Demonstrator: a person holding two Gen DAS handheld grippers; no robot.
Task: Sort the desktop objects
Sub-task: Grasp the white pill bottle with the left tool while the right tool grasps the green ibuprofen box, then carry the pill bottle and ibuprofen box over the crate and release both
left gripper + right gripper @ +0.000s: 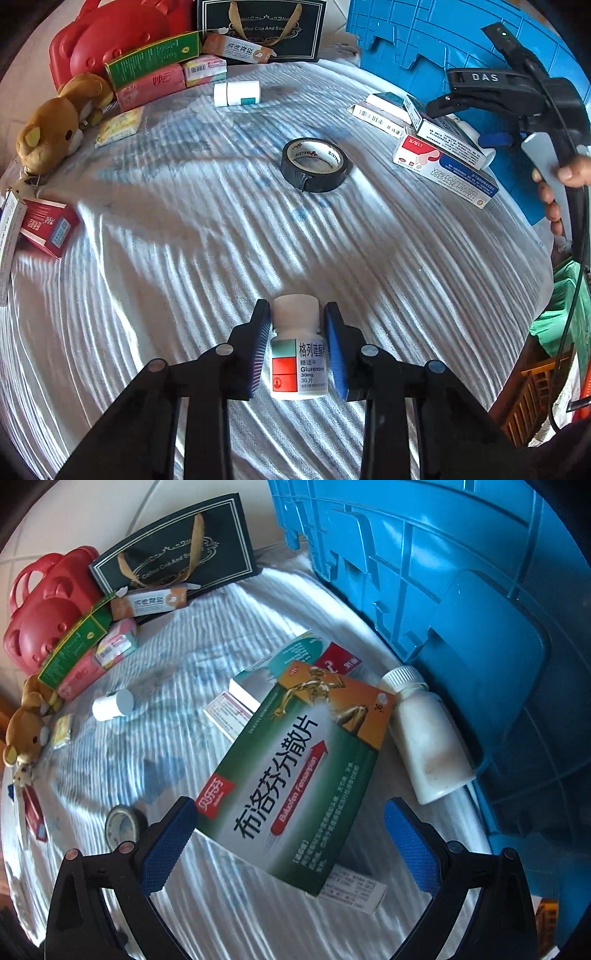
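My left gripper (297,345) is shut on a small white Glurenorm pill bottle (298,365) and holds it above the white ribbed cloth (184,277). A black tape roll (314,164) lies mid-table, and a white bottle (236,93) lies on its side farther back. My right gripper (291,843) is open, its jaws wide apart over a green ibuprofen box (295,771) that tops a pile of medicine boxes. A white bottle (424,734) lies beside the pile against the blue crate (480,609). The right gripper also shows in the left wrist view (461,96).
At the back left are a red plastic case (110,37), stacked green and pink boxes (151,70), a dark paper bag (262,26) and a brown teddy bear (55,125). A red box (48,225) lies at the left edge. The blue crate (443,44) fills the right.
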